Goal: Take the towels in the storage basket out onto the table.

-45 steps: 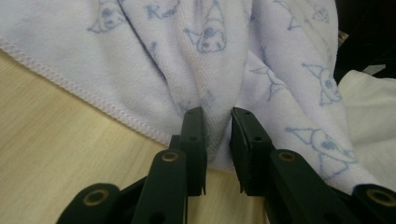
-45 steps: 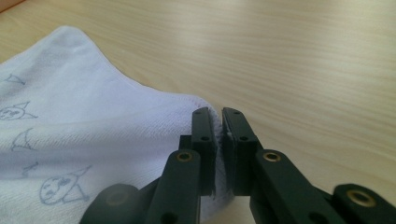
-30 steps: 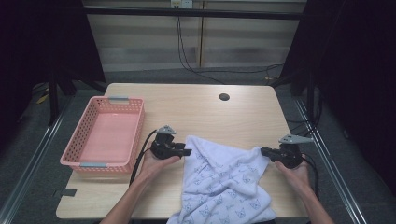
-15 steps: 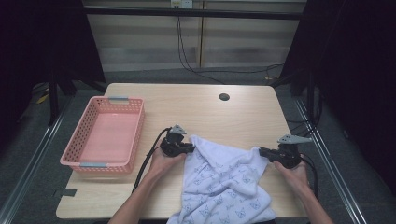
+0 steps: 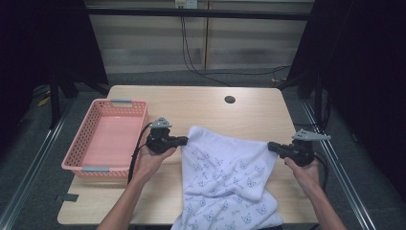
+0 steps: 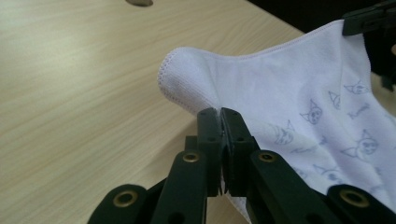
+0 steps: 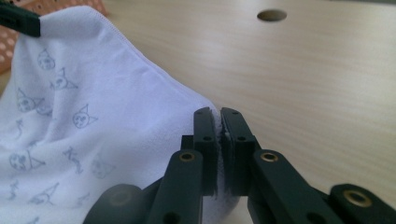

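Observation:
A white towel (image 5: 225, 177) printed with small grey cat faces hangs between both grippers, and its lower part drapes over the table's near edge. My left gripper (image 5: 184, 140) is shut on the towel's top left corner, where the left gripper view shows the jaws (image 6: 220, 114) pinching the hem of the towel (image 6: 280, 88). At the top right corner my right gripper (image 5: 270, 146) is shut on the cloth, its jaws (image 7: 218, 114) clamped over the towel (image 7: 93, 93). The top edge is stretched above the table.
A pink slotted basket (image 5: 79, 139) stands on the left of the wooden table (image 5: 215, 110), close to my left hand. A round cable hole (image 5: 230, 99) lies at the back. Dark floor and metal rails surround the table.
My left gripper moved to the towel's left corner and shut on it. Both hands have risen, and the towel's top edge is now lifted and pulled straighter.

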